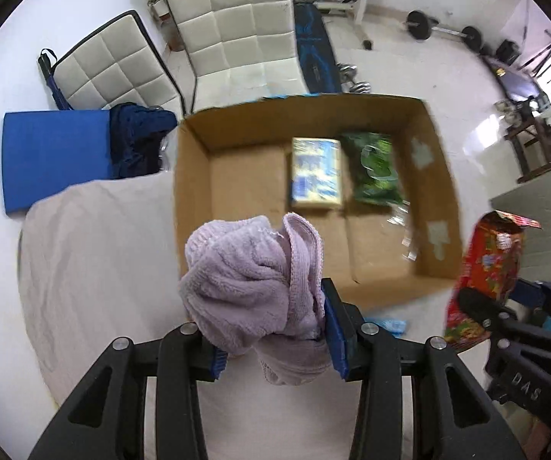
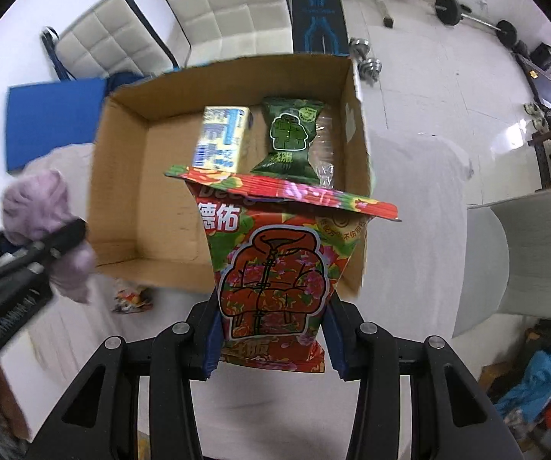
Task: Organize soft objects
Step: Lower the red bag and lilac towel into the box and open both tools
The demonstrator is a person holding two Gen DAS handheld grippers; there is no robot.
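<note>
My left gripper [image 1: 271,341] is shut on a bunched lilac fleece cloth [image 1: 252,280] and holds it just before the near wall of an open cardboard box [image 1: 195,176]. The box holds a yellow-blue tissue pack [image 1: 315,170] and a green wipes pack [image 1: 375,168]. My right gripper [image 2: 271,345] is shut on a red floral wipes pack [image 2: 271,268], held upright over the box's near right corner [image 2: 352,276]. The right wrist view shows the box [image 2: 122,176], the tissue pack [image 2: 222,136], the green pack [image 2: 289,134], and the left gripper with the cloth [image 2: 34,207] at far left.
The box sits on a table under a pale cloth [image 1: 91,260]. A blue mat [image 1: 53,153] with dark fabric [image 1: 137,142] lies to the left. Two white padded chairs [image 1: 237,27] stand behind. A small wrapper [image 2: 132,299] lies before the box. Gym weights [image 1: 444,30] lie on the floor.
</note>
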